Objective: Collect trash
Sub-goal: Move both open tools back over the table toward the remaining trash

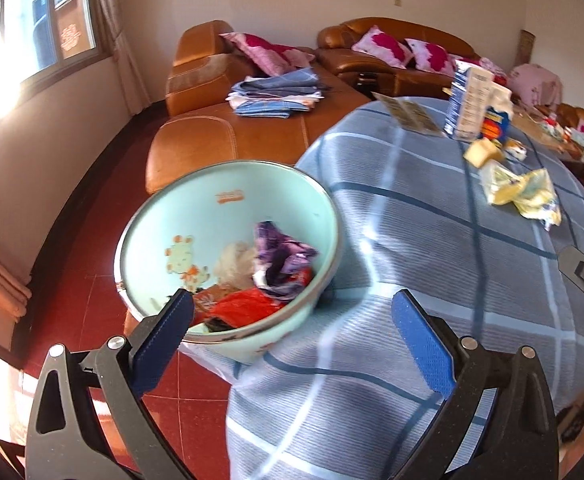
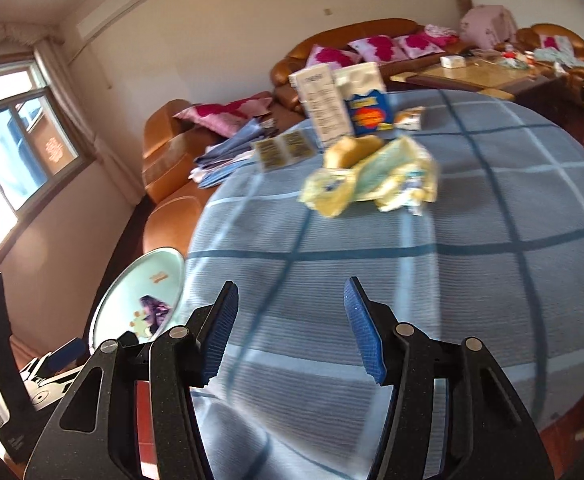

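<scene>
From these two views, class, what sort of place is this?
Most likely a home living room: brown leather sofas with pink cushions, a table under a blue checked cloth, and a wall air conditioner.

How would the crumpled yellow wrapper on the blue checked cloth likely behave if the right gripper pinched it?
The crumpled yellow wrapper looks like thin film, so it would probably flop and crush further between the open right gripper. It seems very light and may slide on the tablecloth if nudged.
</scene>
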`<state>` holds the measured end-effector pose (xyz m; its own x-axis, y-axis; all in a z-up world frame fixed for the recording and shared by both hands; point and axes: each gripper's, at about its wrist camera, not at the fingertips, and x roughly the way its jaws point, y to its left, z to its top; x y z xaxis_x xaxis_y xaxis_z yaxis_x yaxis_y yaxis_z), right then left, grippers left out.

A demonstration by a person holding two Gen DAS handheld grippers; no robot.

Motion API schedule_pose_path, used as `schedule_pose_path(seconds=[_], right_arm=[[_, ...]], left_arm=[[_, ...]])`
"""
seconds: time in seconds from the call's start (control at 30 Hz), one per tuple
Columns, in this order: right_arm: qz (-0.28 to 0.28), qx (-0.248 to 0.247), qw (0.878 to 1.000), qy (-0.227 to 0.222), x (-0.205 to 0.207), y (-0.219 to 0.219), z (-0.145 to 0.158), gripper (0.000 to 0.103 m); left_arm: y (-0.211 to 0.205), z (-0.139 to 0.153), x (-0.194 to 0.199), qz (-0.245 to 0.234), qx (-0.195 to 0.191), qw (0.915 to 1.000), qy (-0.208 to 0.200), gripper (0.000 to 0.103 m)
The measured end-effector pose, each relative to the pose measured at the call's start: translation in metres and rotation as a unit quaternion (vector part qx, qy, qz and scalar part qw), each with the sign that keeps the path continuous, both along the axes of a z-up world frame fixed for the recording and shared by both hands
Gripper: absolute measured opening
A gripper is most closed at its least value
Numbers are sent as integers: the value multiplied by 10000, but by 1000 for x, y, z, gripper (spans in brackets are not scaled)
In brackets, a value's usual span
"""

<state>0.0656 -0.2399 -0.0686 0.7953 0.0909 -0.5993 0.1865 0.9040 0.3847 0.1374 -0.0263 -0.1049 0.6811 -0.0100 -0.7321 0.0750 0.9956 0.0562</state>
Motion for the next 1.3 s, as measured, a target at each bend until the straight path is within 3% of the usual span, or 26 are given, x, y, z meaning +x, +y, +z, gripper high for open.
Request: schedule_pose_path(seconds=[0.47,0.67,0.83,0.93,1.0,1.03,1.07,1.3], right_arm=[[-970,241,9947,244,1,-84,-17,57],[-1040,461,9933,223,43,-105,-8,74],[-1087,586,9915,416,93,-110,-9,76],[-996,223,9913,831,120,-99,-19,75],[-952,266,9910,899,124,-96,-28,70],[-951,209,9913,889,124,-95,-29,56],[-897,120,9914,941,124,-93,-31,33],[-674,64,9946,792,112,-104,-30,25]], left_arm=[[-55,-16,10,-747,80,9970,158,97],[-57,-17,31,-699,-1,9973,220,97],[-57,-9,45,-643,-83,9977,175,97],[-55,-5,53,-603,-80,9980,155,97],[-53,-2,59,-581,-61,9982,126,97],[-53,-1,60,-571,-51,9983,118,97],[-53,-1,63,-558,-39,9984,111,97],[-72,3,84,-712,38,9974,76,97]])
